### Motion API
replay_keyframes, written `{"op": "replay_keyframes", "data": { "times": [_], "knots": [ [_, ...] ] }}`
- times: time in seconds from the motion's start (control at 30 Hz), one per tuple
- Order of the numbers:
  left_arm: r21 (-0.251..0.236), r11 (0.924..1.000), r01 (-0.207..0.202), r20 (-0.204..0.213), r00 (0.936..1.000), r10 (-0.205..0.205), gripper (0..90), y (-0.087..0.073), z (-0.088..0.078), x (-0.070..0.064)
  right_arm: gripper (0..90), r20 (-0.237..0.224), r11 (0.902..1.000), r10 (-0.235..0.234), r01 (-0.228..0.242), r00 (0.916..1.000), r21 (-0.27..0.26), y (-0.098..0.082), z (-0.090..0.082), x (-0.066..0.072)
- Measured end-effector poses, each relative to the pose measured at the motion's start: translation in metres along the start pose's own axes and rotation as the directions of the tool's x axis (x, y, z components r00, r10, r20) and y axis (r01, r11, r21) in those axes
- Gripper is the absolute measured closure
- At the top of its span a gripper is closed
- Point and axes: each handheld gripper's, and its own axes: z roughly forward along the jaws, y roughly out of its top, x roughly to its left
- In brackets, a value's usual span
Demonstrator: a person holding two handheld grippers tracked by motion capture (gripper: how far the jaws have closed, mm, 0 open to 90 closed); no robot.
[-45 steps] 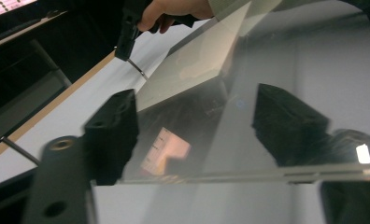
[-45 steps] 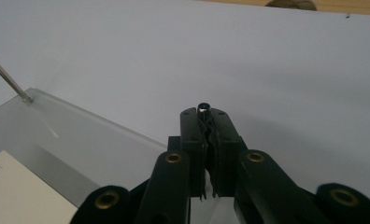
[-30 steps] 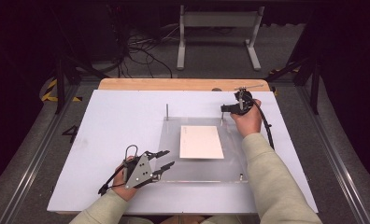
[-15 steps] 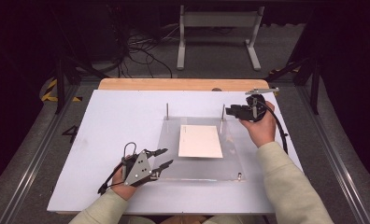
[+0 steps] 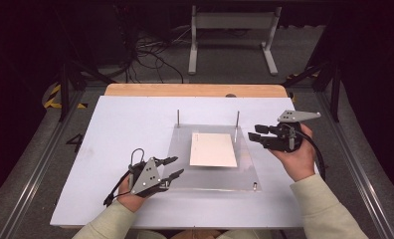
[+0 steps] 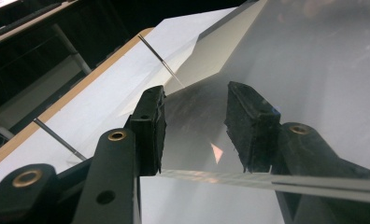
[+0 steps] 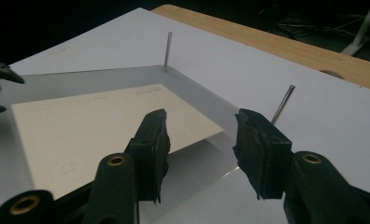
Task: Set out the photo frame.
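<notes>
Clear acrylic plate [image 5: 180,164], square, glossy and thin-edged, lies flat on the white matte board [image 5: 125,124] that covers the wooden table [image 5: 195,90]. A cream rectangular sheet of paper [image 5: 213,149] rests at the plate's middle, flat and slightly skewed. Two slim metal pins [image 5: 178,118] stand upright at the plate's far corners, and a short metal peg [image 5: 254,186] sits at its near right corner.

At the plate's near left corner sits the left gripper [image 5: 171,167], black with a grey three-cornered plate on top, held low and almost level in the person's left hand [image 5: 130,196], its cable looping behind. In the left gripper view the rough black pads [image 6: 150,123] stand partly apart with the plate's bright edge crossing just in front of them; the jaws have just been opening a little, and nothing is pinched between them. Whether a pad touches the edge, I cannot tell.

Off the plate's right edge, the right gripper [image 5: 252,134] is raised above the board in the right hand [image 5: 294,157], pointing sideways toward the plate, wrist cocked, a pale sleeve behind it. Its jaws have just been opening and stand half apart, empty; in the right gripper view one pin shows beyond them.
</notes>
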Motion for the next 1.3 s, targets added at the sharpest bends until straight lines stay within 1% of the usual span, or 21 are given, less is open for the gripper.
{"op": "replay_keyframes", "data": {
  "times": [0.03, 0.1, 0.17, 0.23, 0.33, 0.37, 0.43, 0.47, 0.5, 0.57, 0.6, 0.67, 0.7, 0.8, 0.93, 0.97, 1.07, 1.17, 1.23, 1.3],
  "knots": [
    [0.002, 1.0, 0.001, 0.002, 1.0, -0.001, 56.5, 0.0, 0.0, 0.001, 50.7, -0.01, 0.9999, -0.009, 0.009, 0.9999, -0.011, -0.002, -0.005, 0.003],
    [0.0, 1.0, 0.009, 0.005, 1.0, -0.009, 56.3, 0.001, 0.0, 0.002, 51.1, -0.014, 0.9995, -0.019, 0.018, 0.9997, -0.025, -0.004, -0.011, 0.008],
    [0.001, 0.9999, 0.011, 0.004, 0.9999, -0.011, 56.1, 0.001, -0.001, 0.002, 51.3, -0.027, 0.9994, -0.013, 0.012, 0.9996, -0.033, -0.008, -0.017, 0.014],
    [0.004, 0.9999, 0.01, 0.003, 0.9999, -0.01, 56.1, 0.001, -0.001, 0.002, 49.7, -0.034, 0.9988, -0.019, 0.017, 0.9992, -0.047, -0.011, -0.023, 0.018],
    [0.006, 0.9999, 0.008, 0.004, 1.0, -0.008, 56.0, 0.001, -0.001, 0.002, 49.0, -0.054, 0.9992, 0.0, -0.002, 0.9985, -0.041, -0.016, -0.031, 0.025],
    [0.005, 0.9999, 0.009, 0.003, 1.0, -0.009, 56.0, 0.001, -0.001, 0.002, 48.4, -0.056, 0.9989, 0.003, -0.006, 0.9984, -0.046, -0.017, -0.035, 0.028],
    [0.005, 0.9999, 0.011, 0.003, 0.9999, -0.011, 56.0, 0.002, -0.001, 0.002, 45.4, -0.076, 0.9981, 0.017, -0.022, 0.9969, -0.058, -0.022, -0.041, 0.034],
    [0.008, 0.9999, 0.011, 0.004, 0.9999, -0.011, 56.0, 0.002, -0.001, 0.002, 45.0, -0.079, 0.9978, 0.021, -0.026, 0.9966, -0.062, -0.024, -0.042, 0.036],
    [0.007, 0.9999, 0.011, 0.002, 0.9999, -0.011, 55.9, 0.002, -0.001, 0.002, 44.3, -0.078, 0.9981, 0.015, -0.02, 0.9969, -0.058, -0.027, -0.043, 0.038],
    [0.006, 0.9999, 0.012, 0.0, 0.9999, -0.012, 56.0, 0.002, -0.001, 0.002, 42.4, -0.078, 0.9996, -0.013, 0.011, 0.9968, -0.026, -0.032, -0.042, 0.042],
    [0.007, 0.9999, 0.012, 0.001, 0.9999, -0.012, 56.0, 0.002, -0.001, 0.002, 40.6, -0.082, 0.9996, -0.02, 0.018, 0.9964, -0.024, -0.035, -0.043, 0.044],
    [0.008, 0.9999, 0.015, 0.001, 0.9999, -0.015, 56.0, 0.003, -0.001, 0.002, 39.6, -0.098, 0.9996, -0.011, 0.008, 0.9952, -0.028, -0.038, -0.045, 0.045],
    [0.009, 0.9999, 0.014, 0.003, 0.9999, -0.014, 56.0, 0.003, -0.002, 0.002, 39.7, -0.098, 0.9995, -0.007, 0.004, 0.9952, -0.032, -0.04, -0.046, 0.045],
    [0.011, 0.9998, 0.014, 0.004, 0.9999, -0.015, 55.9, 0.003, -0.002, 0.002, 39.4, -0.104, 0.9992, -0.01, 0.006, 0.9945, -0.039, -0.044, -0.05, 0.045],
    [0.009, 0.9998, 0.018, 0.004, 0.9998, -0.018, 55.8, 0.003, -0.002, 0.002, 37.4, -0.104, 0.9993, -0.02, 0.016, 0.9944, -0.034, -0.049, -0.053, 0.045],
    [0.009, 0.9998, 0.018, 0.005, 0.9998, -0.019, 55.7, 0.003, -0.002, 0.003, 36.0, -0.101, 0.9995, -0.024, 0.022, 0.9946, -0.024, -0.052, -0.054, 0.047],
    [0.01, 0.9998, 0.019, 0.006, 0.9998, -0.019, 55.4, 0.003, -0.002, 0.003, 33.6, -0.106, 0.9988, -0.045, 0.043, 0.9934, -0.022, -0.054, -0.055, 0.051],
    [0.01, 0.9998, 0.02, 0.005, 0.9998, -0.02, 54.9, 0.003, -0.003, 0.003, 31.2, -0.098, 0.9968, -0.08, 0.08, 0.992, -0.003, -0.058, -0.053, 0.056],
    [0.011, 0.9996, 0.024, 0.003, 0.9997, -0.024, 54.8, 0.003, -0.003, 0.004, 29.2, -0.096, 0.9965, -0.083, 0.084, 0.9919, 0.004, -0.06, -0.052, 0.056],
    [0.013, 0.9997, 0.022, 0.006, 0.9997, -0.022, 54.8, 0.003, -0.004, 0.004, 28.3, -0.085, 0.9955, -0.093, 0.094, 0.992, 0.011, -0.063, -0.052, 0.057]
  ]
}}
